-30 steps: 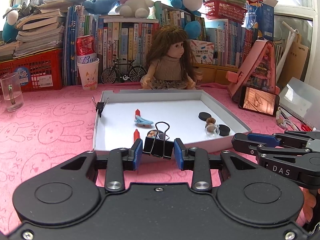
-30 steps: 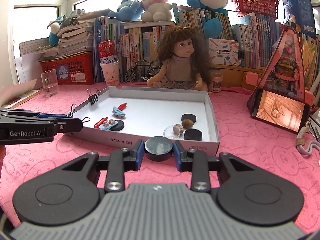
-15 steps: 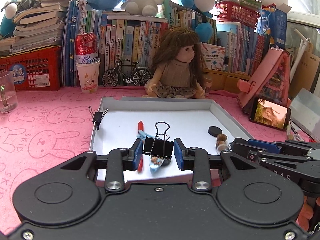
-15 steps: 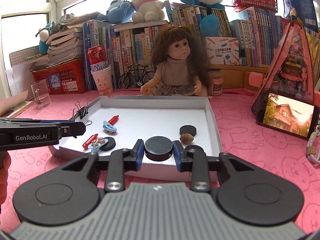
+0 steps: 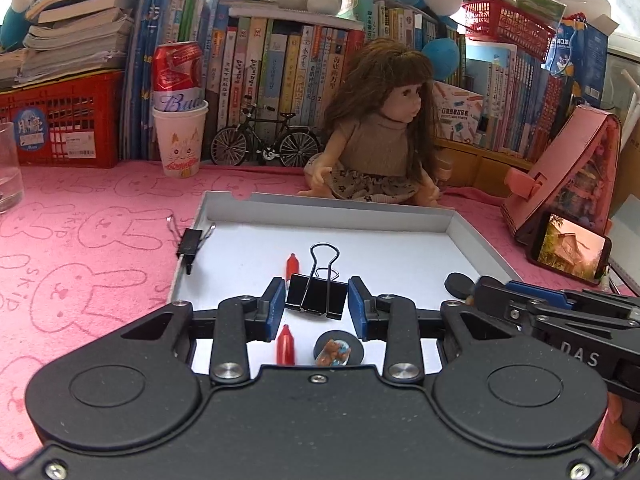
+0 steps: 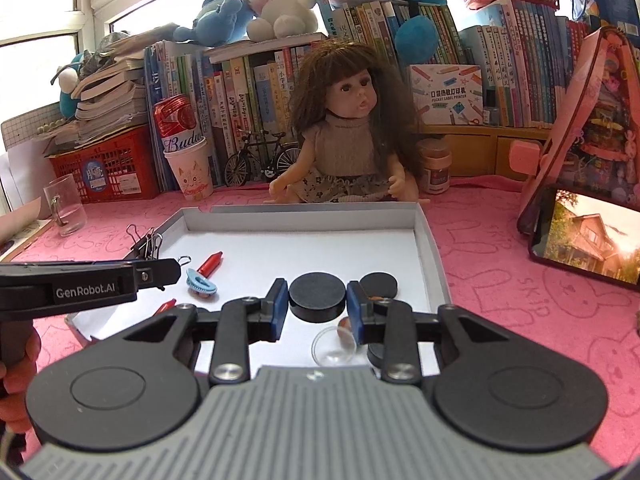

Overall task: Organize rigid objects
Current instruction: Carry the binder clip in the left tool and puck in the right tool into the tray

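My left gripper is shut on a black binder clip, held above the white tray near its front left. My right gripper is shut on a black round disc over the tray's front right. Inside the tray lie two red pieces, a blue clip, a picture badge, more black discs, a clear dome. Another binder clip sits clipped on the tray's left wall. In the right wrist view the left gripper enters from the left.
A doll sits just behind the tray. Behind it stand books, a toy bicycle, a paper cup with a can, a red crate. A glass is far left. A phone leans on a pink stand at right.
Both grippers have moved forward from in front of the tray to over it, each still holding its object. The tray and doll now appear closer.
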`<action>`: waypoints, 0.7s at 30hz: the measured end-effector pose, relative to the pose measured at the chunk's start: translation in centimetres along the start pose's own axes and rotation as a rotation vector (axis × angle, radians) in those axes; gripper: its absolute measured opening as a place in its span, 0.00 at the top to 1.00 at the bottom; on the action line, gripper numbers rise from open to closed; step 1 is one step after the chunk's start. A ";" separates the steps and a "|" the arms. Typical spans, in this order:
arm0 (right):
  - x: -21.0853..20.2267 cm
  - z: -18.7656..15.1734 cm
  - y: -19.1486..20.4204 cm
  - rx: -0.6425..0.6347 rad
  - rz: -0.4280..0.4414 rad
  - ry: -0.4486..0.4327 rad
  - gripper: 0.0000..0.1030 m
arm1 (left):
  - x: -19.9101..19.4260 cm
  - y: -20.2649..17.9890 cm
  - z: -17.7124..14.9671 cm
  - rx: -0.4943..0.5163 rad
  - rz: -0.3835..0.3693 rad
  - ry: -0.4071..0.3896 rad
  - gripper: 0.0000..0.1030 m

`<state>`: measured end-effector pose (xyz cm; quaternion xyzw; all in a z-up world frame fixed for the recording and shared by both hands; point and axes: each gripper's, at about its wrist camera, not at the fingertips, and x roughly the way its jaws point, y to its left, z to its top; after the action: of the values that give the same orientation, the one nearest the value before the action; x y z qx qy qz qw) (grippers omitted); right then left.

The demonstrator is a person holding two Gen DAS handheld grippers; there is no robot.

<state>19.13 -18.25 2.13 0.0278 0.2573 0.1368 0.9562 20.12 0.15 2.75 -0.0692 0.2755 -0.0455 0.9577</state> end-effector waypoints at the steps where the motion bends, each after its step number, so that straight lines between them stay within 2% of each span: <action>1: 0.3 0.1 0.0 0.003 0.000 0.002 0.64 | 0.3 -0.2 0.0 0.005 0.000 0.003 0.69; 10: 2.6 0.0 -0.7 0.048 0.004 0.047 0.64 | 2.4 -0.5 0.6 0.030 0.039 0.031 0.69; 21: 4.0 0.0 -0.5 0.046 -0.006 0.052 0.64 | 4.0 -0.1 0.6 0.017 0.056 0.044 0.69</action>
<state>22.57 -17.59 0.18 0.0454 0.2853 0.1285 0.9487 23.81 -0.41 1.17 -0.0524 0.2977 -0.0223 0.9530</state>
